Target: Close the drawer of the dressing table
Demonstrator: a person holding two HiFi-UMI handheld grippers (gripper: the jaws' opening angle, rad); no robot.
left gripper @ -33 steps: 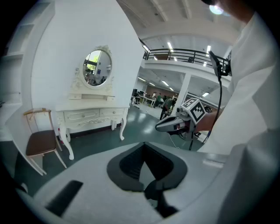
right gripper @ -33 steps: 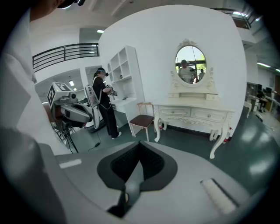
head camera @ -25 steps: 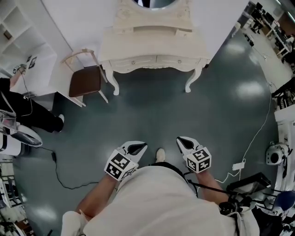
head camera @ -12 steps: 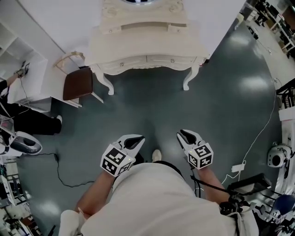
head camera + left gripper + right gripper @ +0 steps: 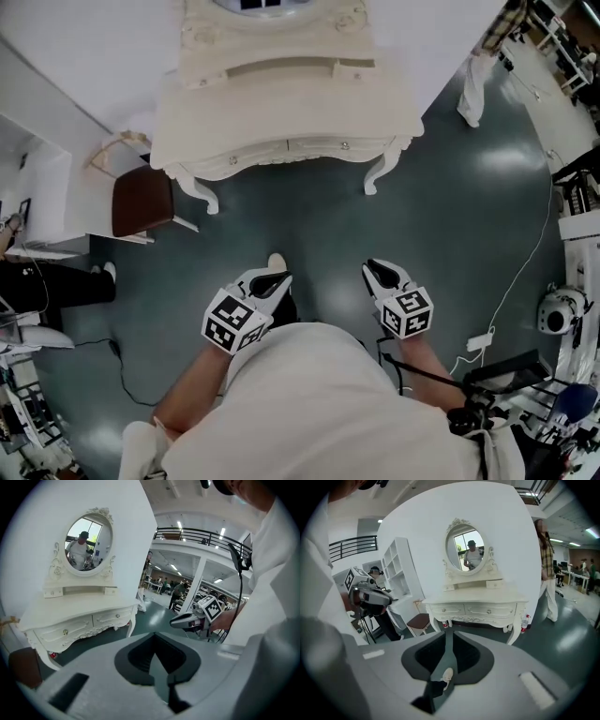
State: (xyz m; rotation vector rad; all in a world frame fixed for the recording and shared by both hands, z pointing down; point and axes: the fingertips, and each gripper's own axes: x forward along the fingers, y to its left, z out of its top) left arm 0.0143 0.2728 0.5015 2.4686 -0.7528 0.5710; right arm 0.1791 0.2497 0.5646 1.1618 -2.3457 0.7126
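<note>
Dressing table [image 5: 281, 103]: two drawers [image 5: 487, 609], insides unseen. Left gripper [image 5: 274, 279] pressed together, empty; right gripper [image 5: 380, 272] slightly spread, just been closing, empty.

The dressing table [image 5: 281, 103] is finished in cream throughout, with carved scrollwork worked along its front edge. The floor [image 5: 309, 225] is seen in a dark, glossy grey-green, broken by pale patches of reflected light. A chair [image 5: 141, 200] is shown with a dark brown seat set in a pale cream frame. The wall [image 5: 94, 47] is painted plain white. The left tongs [image 5: 278, 279] are cased in white with black inner faces, and black-and-white square markers are printed on their cube. An off-white top [image 5: 319, 403] and a pale shoe [image 5: 277, 262] are worn by the person.
</note>
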